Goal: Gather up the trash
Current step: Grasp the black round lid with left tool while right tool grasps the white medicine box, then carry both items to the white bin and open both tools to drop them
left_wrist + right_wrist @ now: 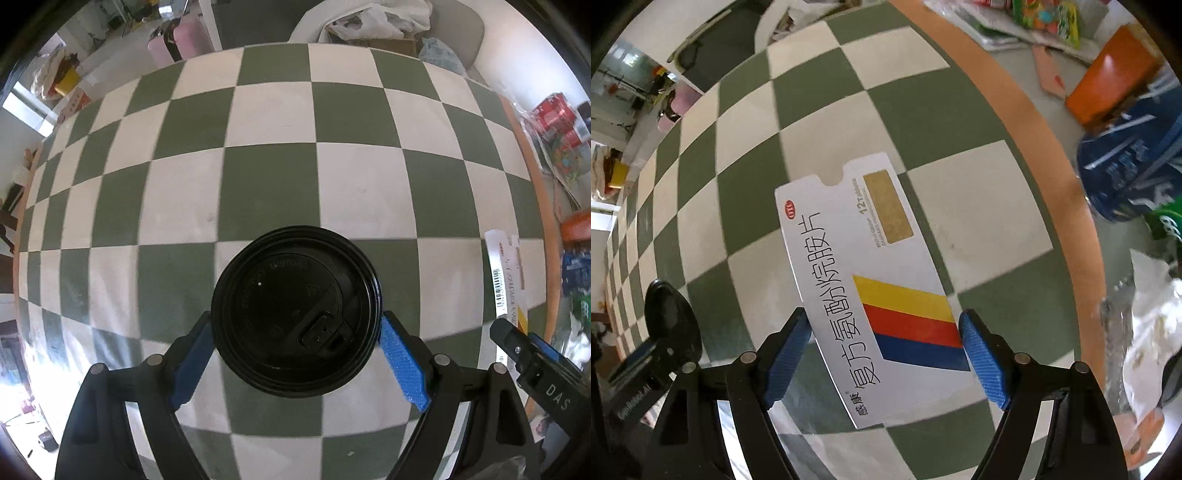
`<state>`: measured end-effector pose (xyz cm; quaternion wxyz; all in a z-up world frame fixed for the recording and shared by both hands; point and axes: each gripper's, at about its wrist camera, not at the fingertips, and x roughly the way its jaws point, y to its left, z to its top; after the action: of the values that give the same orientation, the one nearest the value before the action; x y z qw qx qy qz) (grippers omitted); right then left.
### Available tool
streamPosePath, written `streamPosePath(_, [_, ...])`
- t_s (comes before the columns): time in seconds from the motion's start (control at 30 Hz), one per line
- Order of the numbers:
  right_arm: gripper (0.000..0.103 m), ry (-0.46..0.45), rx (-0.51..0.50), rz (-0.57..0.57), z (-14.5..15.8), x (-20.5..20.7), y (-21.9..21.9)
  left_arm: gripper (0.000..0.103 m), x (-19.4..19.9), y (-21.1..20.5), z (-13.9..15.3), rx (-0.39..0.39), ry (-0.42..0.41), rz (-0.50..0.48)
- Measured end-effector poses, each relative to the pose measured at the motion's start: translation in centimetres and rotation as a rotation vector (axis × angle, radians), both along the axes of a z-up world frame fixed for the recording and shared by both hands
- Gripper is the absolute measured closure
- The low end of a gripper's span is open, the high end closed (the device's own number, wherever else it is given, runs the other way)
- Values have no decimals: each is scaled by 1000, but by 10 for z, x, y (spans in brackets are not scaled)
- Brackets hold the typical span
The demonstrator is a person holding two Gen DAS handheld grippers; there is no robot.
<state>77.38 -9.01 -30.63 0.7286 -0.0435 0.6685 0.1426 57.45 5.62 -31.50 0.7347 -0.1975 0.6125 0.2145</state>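
Observation:
In the left wrist view my left gripper (295,325) is shut on a cup with a black plastic lid (295,310); both blue pads press its sides above the checkered table. In the right wrist view my right gripper (884,325) is shut on a white medicine box (864,280) with yellow, red and blue stripes and black Chinese lettering, held over the table near its right edge. The box also shows edge-on at the right of the left wrist view (504,273), with the right gripper's body (535,362) below it. The lidded cup shows at the far left of the right wrist view (670,314).
The round table (273,122) has a green and white checkered top with an orange rim (1027,118). Beyond the right rim lie an orange box (1115,74), a blue packet (1130,166), a clear plastic bag (1145,314) and colourful wrappers (557,122). A chair with bags (373,22) stands behind.

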Motion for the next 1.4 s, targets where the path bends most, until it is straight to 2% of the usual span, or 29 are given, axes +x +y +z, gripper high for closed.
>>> streamPosePath(0.2, [22,-65,43,15,31,-42,6,17,-54,1,28,28,-48,-32])
streamPosePath(0.3, [24,-97,57,40,42,-99,1,17,-89,4,40,32,-72,-32])
streamPosePath(0.33, [31,-104,62,55,47,-113,-2,17,-103,5,44,31,-81,-29])
streamPosePath(0.37, [76,-104,59,71,46,-130,3,17,-117,5,45,34,-89,-27])
streamPosePath(0.4, [85,-103,45,77,47,-147,0,17,-124,4,44,35,-92,-24])
streamPosePath(0.47, [84,-60,10,137,41,-178,-8,17,-146,3,37,32,-82,-12])
streamPosePath(0.5, [83,-1,6,143,29,-193,-7,17,-157,4,32,24,-73,-2])
streamPosePath(0.53, [72,28,20,129,25,-202,-13,17,-159,2,27,14,-66,7])
streamPosePath(0.57, [46,44,36,111,23,-210,-20,17,-167,2,22,5,-58,16])
streamPosePath(0.63, [16,19,65,44,26,-218,-34,17,-178,2,17,6,-45,26])
streamPosePath(0.77, [14,-58,27,-14,25,-189,-42,17,-174,8,6,19,-24,57])
streamPosePath(0.83, [14,-93,-51,8,14,-162,-34,17,-165,11,1,23,-18,73])
streamPosePath(0.93, [14,-43,-119,72,-13,-136,-19,17,-150,14,-3,21,-11,91])
streamPosePath(0.97, [8,-50,-142,75,-15,-132,-18,17,-144,15,-3,20,-13,94])
streamPosePath(1.0, [9,-48,-145,80,-16,-130,-16,17,-140,15,-2,21,-16,95])
streamPosePath(1.1, [26,-69,-120,108,-10,-135,-15,17,-134,13,2,26,-29,86])
streamPosePath(1.13, [26,-74,-133,120,-9,-140,-13,17,-134,12,4,29,-35,81])
streamPosePath(1.27, [26,-64,-83,137,-2,-163,-11,17,-154,9,21,50,-68,72])
streamPosePath(1.4, [26,-100,2,157,31,-204,-14,17,-195,8,43,59,-119,62])
